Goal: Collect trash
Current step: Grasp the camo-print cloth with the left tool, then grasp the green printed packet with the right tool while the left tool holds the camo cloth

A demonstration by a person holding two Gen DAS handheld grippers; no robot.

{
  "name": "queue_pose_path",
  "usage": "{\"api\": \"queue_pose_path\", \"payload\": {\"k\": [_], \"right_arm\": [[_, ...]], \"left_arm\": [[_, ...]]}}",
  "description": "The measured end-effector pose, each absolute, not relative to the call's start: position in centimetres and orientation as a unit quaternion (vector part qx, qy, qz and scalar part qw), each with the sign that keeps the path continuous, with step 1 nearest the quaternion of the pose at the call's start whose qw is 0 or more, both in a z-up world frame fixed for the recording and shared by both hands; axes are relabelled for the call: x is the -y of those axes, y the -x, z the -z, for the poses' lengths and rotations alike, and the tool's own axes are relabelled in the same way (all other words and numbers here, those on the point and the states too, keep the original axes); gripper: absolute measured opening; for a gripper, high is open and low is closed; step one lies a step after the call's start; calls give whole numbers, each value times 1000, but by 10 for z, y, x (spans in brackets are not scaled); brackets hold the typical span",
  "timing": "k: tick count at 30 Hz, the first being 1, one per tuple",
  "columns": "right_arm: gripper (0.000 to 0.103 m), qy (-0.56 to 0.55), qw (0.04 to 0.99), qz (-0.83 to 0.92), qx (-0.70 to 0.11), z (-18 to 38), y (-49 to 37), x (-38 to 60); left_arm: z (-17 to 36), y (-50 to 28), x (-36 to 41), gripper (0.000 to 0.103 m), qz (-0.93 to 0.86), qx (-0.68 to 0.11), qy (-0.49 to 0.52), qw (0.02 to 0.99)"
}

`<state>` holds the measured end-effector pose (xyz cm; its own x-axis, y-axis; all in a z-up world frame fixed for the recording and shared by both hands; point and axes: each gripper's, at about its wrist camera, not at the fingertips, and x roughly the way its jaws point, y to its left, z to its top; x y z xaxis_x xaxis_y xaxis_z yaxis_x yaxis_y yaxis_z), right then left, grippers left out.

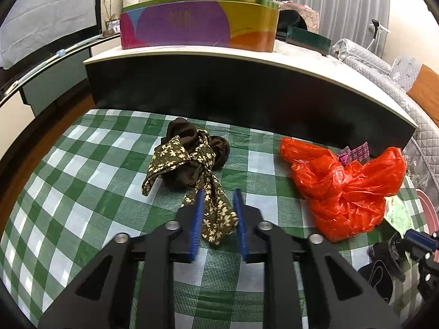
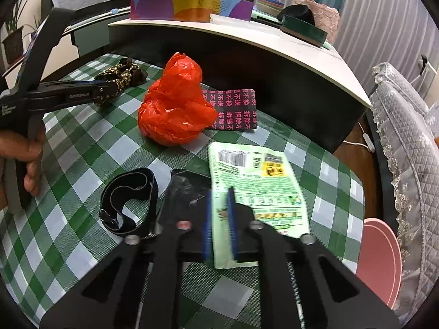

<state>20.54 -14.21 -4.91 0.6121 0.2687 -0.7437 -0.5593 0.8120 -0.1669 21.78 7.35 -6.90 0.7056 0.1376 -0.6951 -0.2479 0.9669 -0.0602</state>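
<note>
On the green checked tablecloth [image 1: 82,164] lies a knotted brown floral cloth [image 1: 189,159]. Its loose tail runs between the blue pads of my left gripper [image 1: 218,192], which press on it from both sides. In the right wrist view that left gripper [image 2: 109,89] comes in from the left onto the floral cloth [image 2: 123,74]. My right gripper [image 2: 219,192] is shut on the left edge of a flat green packet [image 2: 258,181]. A crumpled red plastic bag [image 2: 175,104] sits mid-table, also seen as the red bag [image 1: 343,186] at right.
A black plastic bag [image 2: 186,189] and a black strap [image 2: 129,200] lie left of the right gripper. A dark wrapper with pink characters [image 2: 236,109] sits behind the red bag. A raised shelf with a colourful tin [image 1: 197,24] borders the far side. A hand [image 2: 30,150] holds the left gripper.
</note>
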Motion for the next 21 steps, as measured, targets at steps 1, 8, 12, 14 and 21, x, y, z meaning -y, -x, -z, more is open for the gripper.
{"api": "queue_pose_path", "payload": {"k": [1, 8, 12, 14, 21], "right_arm": [[0, 196, 878, -237, -367, 46, -204, 143], [0, 191, 893, -235, -333, 23, -195, 153], [0, 179, 903, -229, -315, 7, -189, 164], [0, 172, 907, -227, -309, 0, -188, 170], [0, 144, 922, -219, -286, -22, -177, 190]], "left_arm": [[70, -219, -74, 6, -104, -372, 74, 919], [57, -210, -65, 1, -108, -363, 65, 923], [45, -201, -58, 1, -102, -351, 56, 929], [38, -195, -54, 1, -98, -346, 50, 932], [12, -170, -38, 1, -81, -322, 27, 943]]}}
